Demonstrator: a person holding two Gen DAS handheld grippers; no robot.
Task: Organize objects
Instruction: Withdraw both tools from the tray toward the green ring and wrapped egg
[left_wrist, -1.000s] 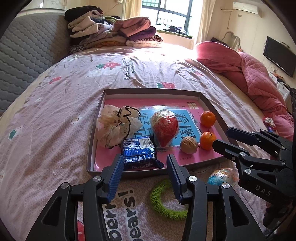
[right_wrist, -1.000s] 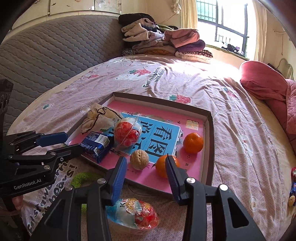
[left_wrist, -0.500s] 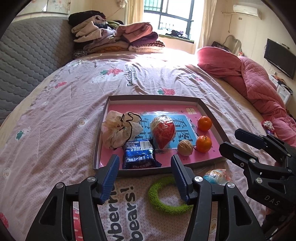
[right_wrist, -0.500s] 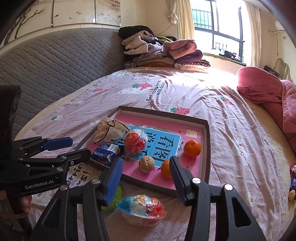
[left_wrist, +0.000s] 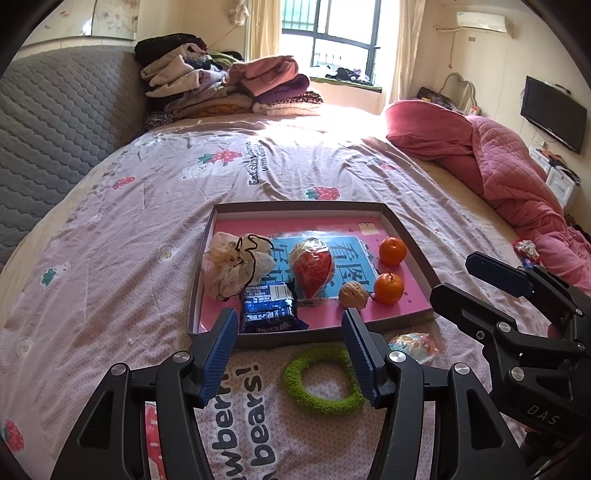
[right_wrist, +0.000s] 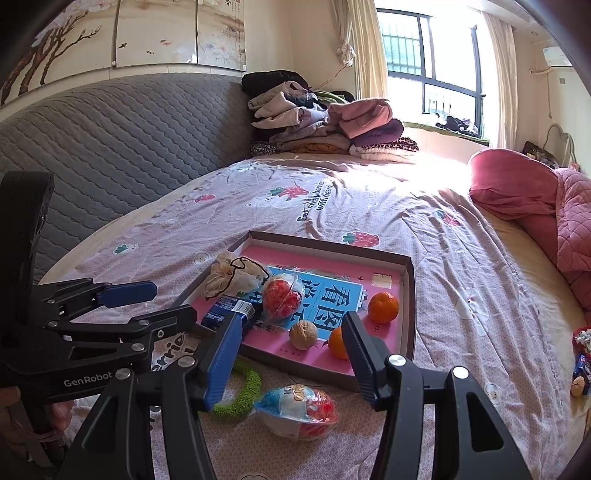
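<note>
A brown tray (left_wrist: 406, 236) with a pink floor lies on the bed. It holds a cloth pouch (left_wrist: 229, 269), a blue snack packet (left_wrist: 267, 308), a red strawberry-shaped pack (left_wrist: 312, 267), a walnut (left_wrist: 352, 294) and two oranges (left_wrist: 392, 251). On the sheet in front of it lie a green fuzzy ring (left_wrist: 321, 380) and a wrapped toy egg (right_wrist: 299, 406). My left gripper (left_wrist: 289, 314) hovers open above the ring, empty. Above the egg, the right gripper (right_wrist: 291, 318) has its jaws opening with nothing between them.
Folded clothes (left_wrist: 229, 88) are stacked at the head of the bed beside a grey quilted headboard (right_wrist: 110, 140). A pink quilt (left_wrist: 509, 177) is bunched along the right edge, with small items (right_wrist: 581, 354) near it. A hand (right_wrist: 14, 402) holds the left gripper.
Both grippers have drawn back and up from the tray, and their jaws stand wider. The right one has left the near orange. The objects have not moved.
</note>
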